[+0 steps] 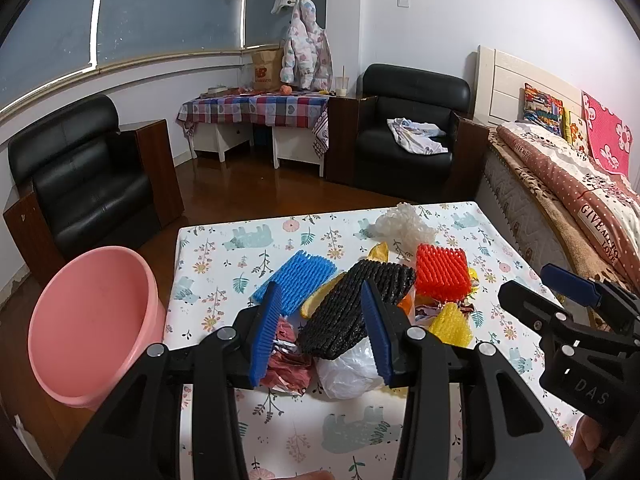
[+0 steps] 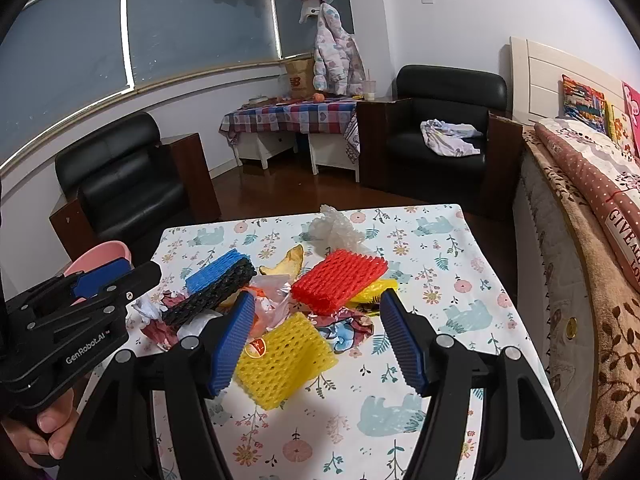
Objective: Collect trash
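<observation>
A heap of trash lies on the flowered table: a blue foam net, a black foam net, a red foam net, a yellow foam net, a white plastic bag, a clear crumpled plastic, a banana peel and wrappers. My left gripper is open, its fingers on either side of the black net above the heap. My right gripper is open above the yellow net. A pink bucket stands on the floor left of the table.
A bed runs along the table's right side. Two black armchairs and a checked-cloth side table stand beyond on the wooden floor. The right gripper body shows in the left wrist view.
</observation>
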